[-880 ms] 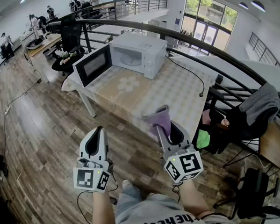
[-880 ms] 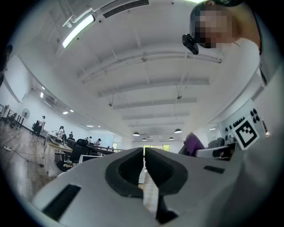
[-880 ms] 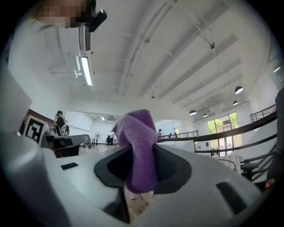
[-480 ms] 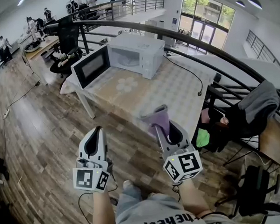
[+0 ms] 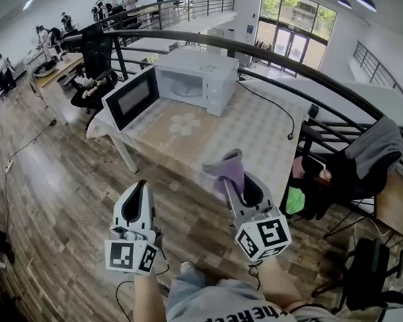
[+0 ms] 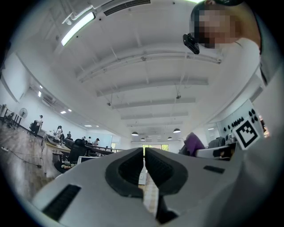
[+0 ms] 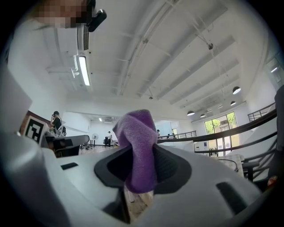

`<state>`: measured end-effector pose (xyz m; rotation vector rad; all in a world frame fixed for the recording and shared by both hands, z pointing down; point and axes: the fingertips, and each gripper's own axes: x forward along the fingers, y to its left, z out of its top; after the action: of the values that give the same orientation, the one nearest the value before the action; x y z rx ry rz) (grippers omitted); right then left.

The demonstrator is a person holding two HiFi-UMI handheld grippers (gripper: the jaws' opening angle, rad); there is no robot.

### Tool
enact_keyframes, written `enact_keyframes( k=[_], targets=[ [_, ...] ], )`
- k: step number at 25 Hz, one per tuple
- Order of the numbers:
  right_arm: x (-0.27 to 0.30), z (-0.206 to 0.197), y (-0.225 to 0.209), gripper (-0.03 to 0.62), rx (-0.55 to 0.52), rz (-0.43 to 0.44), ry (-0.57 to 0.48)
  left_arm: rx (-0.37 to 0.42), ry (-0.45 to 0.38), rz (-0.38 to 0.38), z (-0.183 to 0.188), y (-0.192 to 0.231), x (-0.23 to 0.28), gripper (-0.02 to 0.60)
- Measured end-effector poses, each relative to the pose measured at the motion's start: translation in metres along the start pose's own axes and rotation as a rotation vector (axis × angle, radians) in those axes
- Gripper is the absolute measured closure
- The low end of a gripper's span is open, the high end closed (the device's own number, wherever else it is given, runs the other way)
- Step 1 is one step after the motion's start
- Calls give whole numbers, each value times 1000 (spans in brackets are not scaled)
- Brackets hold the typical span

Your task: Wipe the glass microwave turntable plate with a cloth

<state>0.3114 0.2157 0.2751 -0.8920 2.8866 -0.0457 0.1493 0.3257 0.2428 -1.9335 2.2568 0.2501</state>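
A white microwave [image 5: 200, 75] stands at the far end of a table [image 5: 254, 137] with a patterned cover, its door [image 5: 132, 94] swung open to the left. Its pale cavity [image 5: 184, 87] shows, but I cannot make out the glass plate in it. Both grippers are held over the wooden floor, well short of the table. My right gripper [image 5: 233, 182] [image 7: 140, 150] is shut on a purple cloth [image 5: 225, 168] [image 7: 135, 133] that sticks up past the jaws. My left gripper [image 5: 144, 185] [image 6: 144, 153] is shut with nothing in it, and its pads nearly touch.
A black curved railing [image 5: 304, 71] runs behind the table. The microwave's cable [image 5: 272, 103] trails across the table to the right. A dark chair with a grey garment [image 5: 376, 148] and a green item [image 5: 294, 200] stand at the right. A black office chair [image 5: 95, 61] stands behind the table's left end.
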Motion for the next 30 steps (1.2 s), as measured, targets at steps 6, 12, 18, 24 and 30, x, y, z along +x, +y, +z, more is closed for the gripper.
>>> enact_keyframes(
  k=[6, 12, 18, 24, 30],
  targets=[
    [27, -3, -4, 470, 36, -16, -3, 2, -3, -8, -3, 22, 20, 568],
    [59, -8, 5, 470, 33, -19, -4, 0, -8, -23, -7, 49, 38, 568],
    [89, -15, 21, 470, 45, -29, -13, -1, -8, -28, -11, 85, 48, 568],
    [108, -21, 36, 470, 51, -33, -11, -4, -11, -34, -14, 111, 53, 568],
    [126, -25, 36, 468, 47, -47, 3, -29, 1, -40, -26, 127, 60, 568]
  ],
)
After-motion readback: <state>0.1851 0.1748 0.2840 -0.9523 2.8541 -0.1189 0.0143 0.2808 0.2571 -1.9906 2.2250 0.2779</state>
